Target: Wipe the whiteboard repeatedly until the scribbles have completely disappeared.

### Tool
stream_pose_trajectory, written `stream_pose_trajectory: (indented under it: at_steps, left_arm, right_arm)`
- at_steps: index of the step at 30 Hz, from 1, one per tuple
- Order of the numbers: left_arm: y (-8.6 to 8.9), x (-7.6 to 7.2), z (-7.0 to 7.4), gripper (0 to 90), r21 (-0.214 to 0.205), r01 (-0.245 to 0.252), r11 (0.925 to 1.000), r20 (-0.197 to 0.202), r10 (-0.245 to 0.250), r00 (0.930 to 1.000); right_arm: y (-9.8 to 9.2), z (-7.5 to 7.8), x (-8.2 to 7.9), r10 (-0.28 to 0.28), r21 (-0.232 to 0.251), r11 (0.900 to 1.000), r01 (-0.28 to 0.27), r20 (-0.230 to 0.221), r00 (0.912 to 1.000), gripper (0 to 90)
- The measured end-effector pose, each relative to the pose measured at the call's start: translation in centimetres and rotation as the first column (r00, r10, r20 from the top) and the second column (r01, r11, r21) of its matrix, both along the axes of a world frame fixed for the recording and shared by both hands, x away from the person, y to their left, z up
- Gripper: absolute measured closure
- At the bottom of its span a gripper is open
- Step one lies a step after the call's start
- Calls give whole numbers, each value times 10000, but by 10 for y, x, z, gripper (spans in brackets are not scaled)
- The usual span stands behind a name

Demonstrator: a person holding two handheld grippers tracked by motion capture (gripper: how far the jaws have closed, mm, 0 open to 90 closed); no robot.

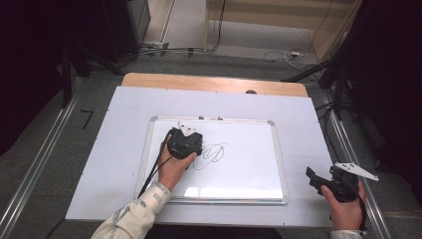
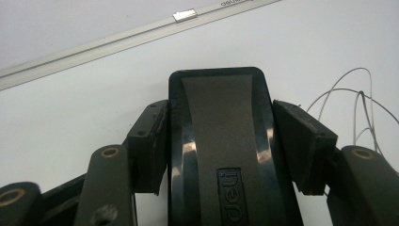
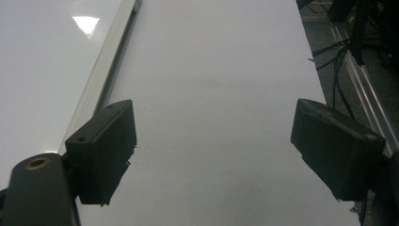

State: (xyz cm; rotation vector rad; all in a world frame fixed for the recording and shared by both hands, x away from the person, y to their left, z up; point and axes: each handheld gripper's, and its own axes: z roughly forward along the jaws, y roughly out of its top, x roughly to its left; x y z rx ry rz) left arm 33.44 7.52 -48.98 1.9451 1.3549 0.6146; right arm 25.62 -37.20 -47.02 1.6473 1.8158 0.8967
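Note:
A silver-framed whiteboard (image 1: 249, 172) lies flat on the white table cover, with a thin black scribble (image 1: 213, 152) near its middle. My left gripper (image 1: 185, 142) rests on the board just left of the scribble. In the left gripper view this gripper (image 2: 221, 110) is shut on a black board eraser (image 2: 221, 136), both pads pressed against its sides. The eraser lies flat on the board, and scribble lines (image 2: 357, 94) run off to its right. My right gripper (image 1: 314, 177) hovers off the board at the table's right front corner; its jaws (image 3: 214, 113) stand open around bare table.
The white cover (image 1: 124, 129) lies on a wooden table whose far edge (image 1: 214, 82) shows. Metal floor rails (image 1: 40, 164) flank both sides. Cables and stand legs (image 1: 338, 74) crowd the floor at the right, close to the table's edge (image 3: 329, 70).

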Motion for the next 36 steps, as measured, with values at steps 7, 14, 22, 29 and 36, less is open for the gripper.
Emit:
stream_pose_trajectory:
  at_steps: [7,14,22,29,36]
  left_arm:
    - [-4,1,-1,402,-5,43,10000,21,-43,10000]
    - [-10,1,-1,402,10,88,10000,65,-88,9999]
    - [-15,1,-1,402,109,179,9998,62,-180,9998]
    - [-20,1,-1,402,90,190,9998,36,-190,9998]
    - [-25,1,-1,402,89,260,9996,20,-260,9997]
  right_arm:
    - [1,0,0,23,17,10000,-23,4,10000,136]
    - [1,0,0,4,-6,10000,-4,30,10000,136]
    - [1,0,1,-4,-10,10000,4,45,10000,136]
    - [1,1,1,-13,-3,10000,13,47,10000,136]
    - [1,1,1,-1,-21,10000,1,59,10000,136]
